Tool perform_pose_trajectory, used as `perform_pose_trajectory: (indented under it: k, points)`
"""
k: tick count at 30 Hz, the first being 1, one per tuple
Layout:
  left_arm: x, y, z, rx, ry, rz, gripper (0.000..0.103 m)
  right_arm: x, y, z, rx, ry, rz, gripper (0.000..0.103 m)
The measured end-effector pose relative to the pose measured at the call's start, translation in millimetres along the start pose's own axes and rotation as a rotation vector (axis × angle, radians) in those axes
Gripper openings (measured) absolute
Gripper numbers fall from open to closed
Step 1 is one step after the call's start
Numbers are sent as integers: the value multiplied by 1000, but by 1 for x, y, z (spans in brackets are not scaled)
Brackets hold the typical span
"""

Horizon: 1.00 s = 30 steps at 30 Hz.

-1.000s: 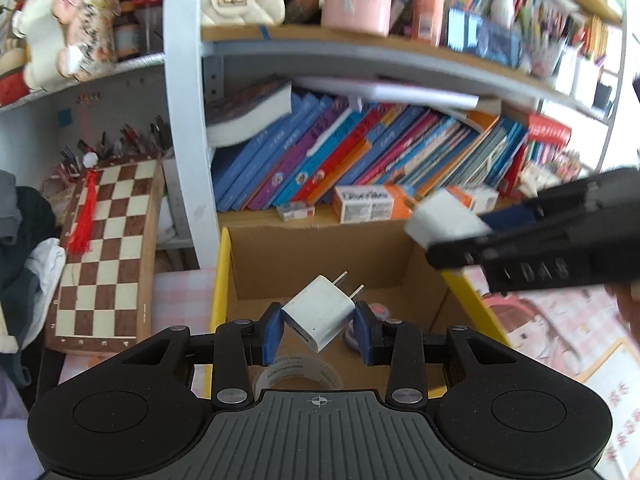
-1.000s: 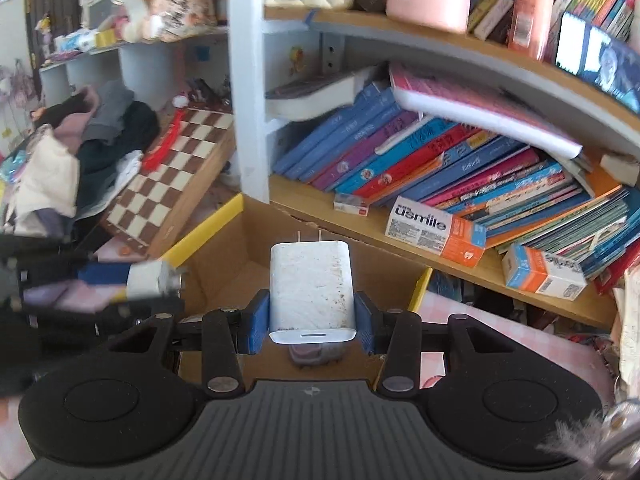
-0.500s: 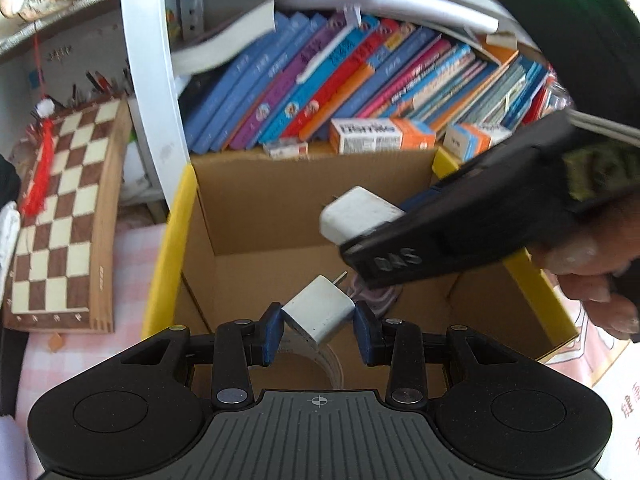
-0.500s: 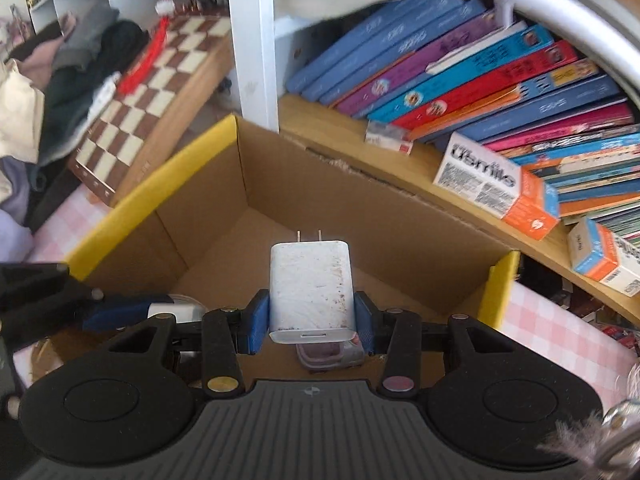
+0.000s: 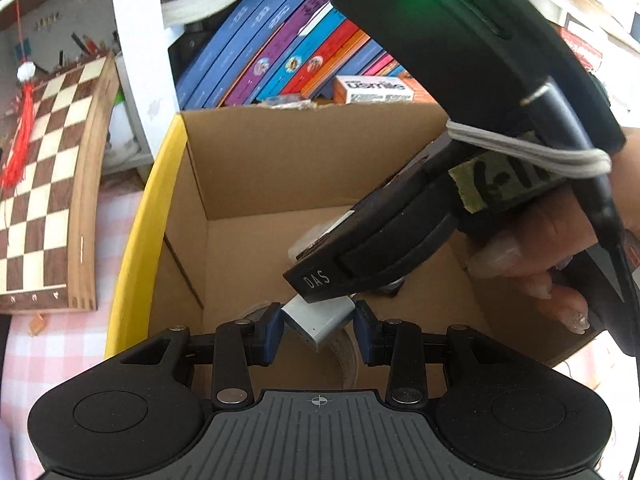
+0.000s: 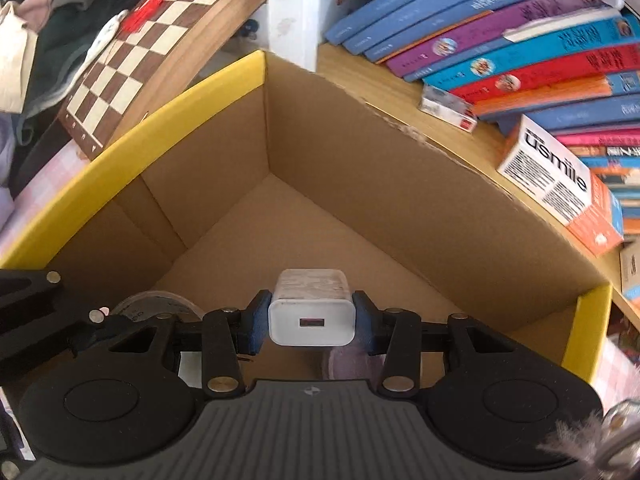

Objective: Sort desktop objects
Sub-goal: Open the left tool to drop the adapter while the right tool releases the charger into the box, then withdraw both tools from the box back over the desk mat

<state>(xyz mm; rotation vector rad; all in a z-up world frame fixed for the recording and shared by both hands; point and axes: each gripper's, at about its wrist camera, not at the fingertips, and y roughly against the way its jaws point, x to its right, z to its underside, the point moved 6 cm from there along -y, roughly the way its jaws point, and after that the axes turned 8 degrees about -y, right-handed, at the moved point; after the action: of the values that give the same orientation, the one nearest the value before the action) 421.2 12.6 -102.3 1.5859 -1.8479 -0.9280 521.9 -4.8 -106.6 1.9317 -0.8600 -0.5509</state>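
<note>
My left gripper (image 5: 318, 330) is shut on a small white charger cube (image 5: 318, 320), held tilted low inside the cardboard box (image 5: 280, 160) with yellow rims. My right gripper (image 6: 312, 322) is shut on a larger white USB charger (image 6: 312, 310), port end facing the camera, also down inside the box (image 6: 360, 168). In the left wrist view the right gripper's black body (image 5: 380, 248) and the person's hand (image 5: 532, 256) cross just above the small charger. A tape roll (image 6: 156, 304) lies on the box floor at the left.
A bookshelf with leaning books (image 6: 500, 40) and an orange-white carton (image 6: 560, 184) stands behind the box. A folded chessboard (image 5: 44, 184) with a red tassel leans at the left. Clothes (image 6: 36, 20) pile beyond it. Pink checked cloth (image 5: 60, 344) covers the table.
Both grippers have sunk deeper into the box with their chargers still held. The right gripper has come closer over the left one, and both now point more steeply down.
</note>
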Motion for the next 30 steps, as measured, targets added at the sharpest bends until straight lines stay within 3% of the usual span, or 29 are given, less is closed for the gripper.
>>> perform_pose_trajectory:
  k: [8, 9, 12, 15, 18, 26, 30]
  points:
    - [0, -1, 3, -6, 11, -4, 38, -1, -6, -4, -30, -31, -39, 43]
    - [0, 0, 4, -8, 11, -6, 40, -2, -5, -4, -25, -35, -44, 48]
    - [-1, 2, 3, -10, 11, -18, 52, -3, 1, -3, -12, -44, -64, 56]
    - [0, 6, 3, -3, 8, -28, 55, -5, 9, -2, -4, -60, -86, 61]
    - [1, 11, 2, 7, 5, -40, 58, -3, 19, -1, 10, -91, -97, 63]
    - [12, 38, -2, 72, -45, -53, 82, 8, 59, 3, 91, -149, -97, 65]
    - [15, 59, -5, 142, -72, -68, 93, 13, 91, 7, 169, -178, -101, 78]
